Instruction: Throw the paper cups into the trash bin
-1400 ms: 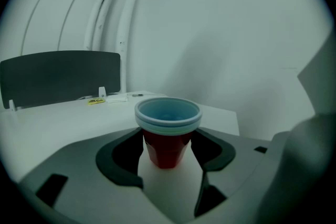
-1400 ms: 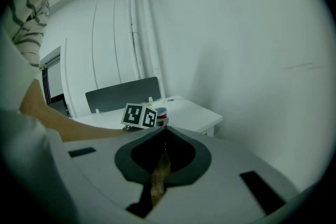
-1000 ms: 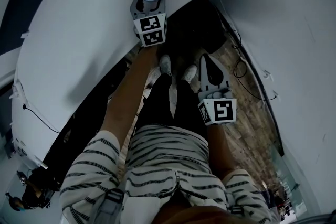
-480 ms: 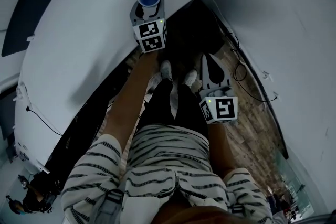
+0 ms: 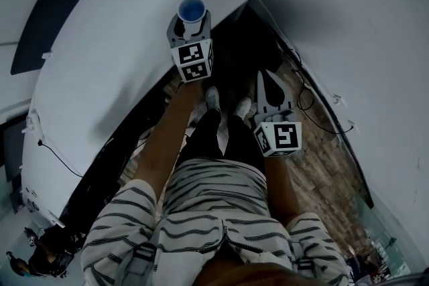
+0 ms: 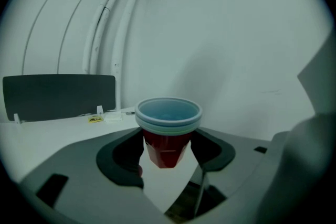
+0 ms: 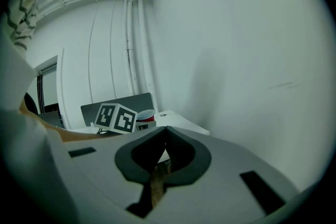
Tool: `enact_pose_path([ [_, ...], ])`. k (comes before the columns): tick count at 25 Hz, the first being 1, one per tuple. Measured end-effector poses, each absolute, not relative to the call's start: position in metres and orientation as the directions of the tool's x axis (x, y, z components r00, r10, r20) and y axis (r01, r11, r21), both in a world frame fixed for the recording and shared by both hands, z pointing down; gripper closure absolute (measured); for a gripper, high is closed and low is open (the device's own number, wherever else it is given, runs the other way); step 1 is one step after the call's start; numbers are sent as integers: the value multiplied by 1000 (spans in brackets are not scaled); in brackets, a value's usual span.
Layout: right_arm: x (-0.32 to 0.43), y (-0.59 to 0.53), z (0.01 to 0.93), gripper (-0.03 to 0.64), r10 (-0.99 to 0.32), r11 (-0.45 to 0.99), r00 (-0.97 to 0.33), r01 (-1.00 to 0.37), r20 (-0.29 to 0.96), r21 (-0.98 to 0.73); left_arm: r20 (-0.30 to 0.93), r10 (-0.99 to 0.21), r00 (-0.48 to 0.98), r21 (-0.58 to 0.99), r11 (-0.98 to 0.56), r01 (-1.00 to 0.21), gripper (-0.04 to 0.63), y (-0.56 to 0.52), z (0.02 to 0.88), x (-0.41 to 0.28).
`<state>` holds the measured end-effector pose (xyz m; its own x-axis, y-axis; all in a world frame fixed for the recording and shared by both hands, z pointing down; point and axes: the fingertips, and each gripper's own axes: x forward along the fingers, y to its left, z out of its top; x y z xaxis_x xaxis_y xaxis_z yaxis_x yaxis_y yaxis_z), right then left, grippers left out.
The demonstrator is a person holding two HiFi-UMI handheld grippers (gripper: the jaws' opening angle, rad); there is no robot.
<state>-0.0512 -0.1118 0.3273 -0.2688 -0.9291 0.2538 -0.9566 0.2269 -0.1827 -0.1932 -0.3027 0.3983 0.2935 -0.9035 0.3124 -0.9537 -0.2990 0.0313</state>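
Clamped in left gripper [image 6: 168, 148]: stacked cups [image 6: 168, 115], over bench [image 5: 100, 63]. Right gripper [image 7: 164, 136] closed, empty. Risk: tapered cups slipping down.

You see a red paper cup [image 6: 167, 147] with a pale blue inside, a white worktop [image 5: 100, 63], and your dark-striped white clothing [image 5: 214, 211].

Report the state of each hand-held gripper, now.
Left hand-held gripper: shut on the paper cup.
Right hand-held gripper: shut, holding nothing.
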Motion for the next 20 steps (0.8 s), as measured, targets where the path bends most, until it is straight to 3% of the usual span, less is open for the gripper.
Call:
enact_pose_path([
  [20, -25, -92, 269, 606, -963, 165, -193, -974, 188, -157, 259, -863, 433, 28, -442, -897, 298, -219, 323, -153],
])
